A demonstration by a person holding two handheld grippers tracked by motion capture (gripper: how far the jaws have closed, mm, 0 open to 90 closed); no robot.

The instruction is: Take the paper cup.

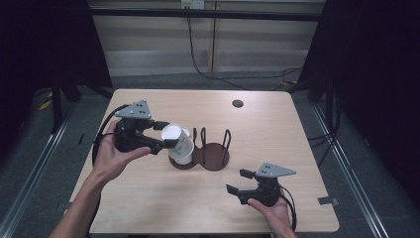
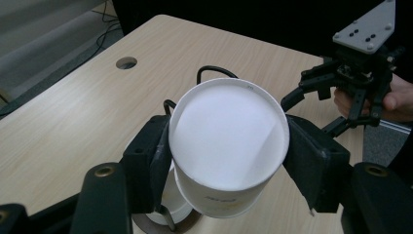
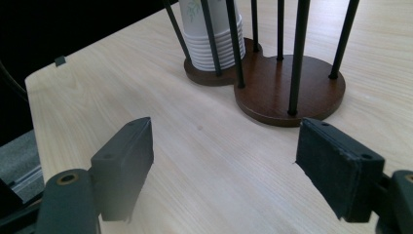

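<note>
This looks like a lab or recording bay set up for test work, not a home. A lone light-wood table [image 1: 277, 124] with a round cable hole [image 1: 237, 103] at about 1 o'clock stands on grey carpet floor [image 1: 163, 79]. Black curtains [image 1: 44, 44] hang at 9 and 3 o'clock, closing the space in. Metal floor rails [image 1: 37, 148] run along both sides. At 12 o'clock a black cable [image 1: 198, 64] drops from a wall socket [image 1: 193, 4] across pale wall panels [image 1: 158, 34].
</note>
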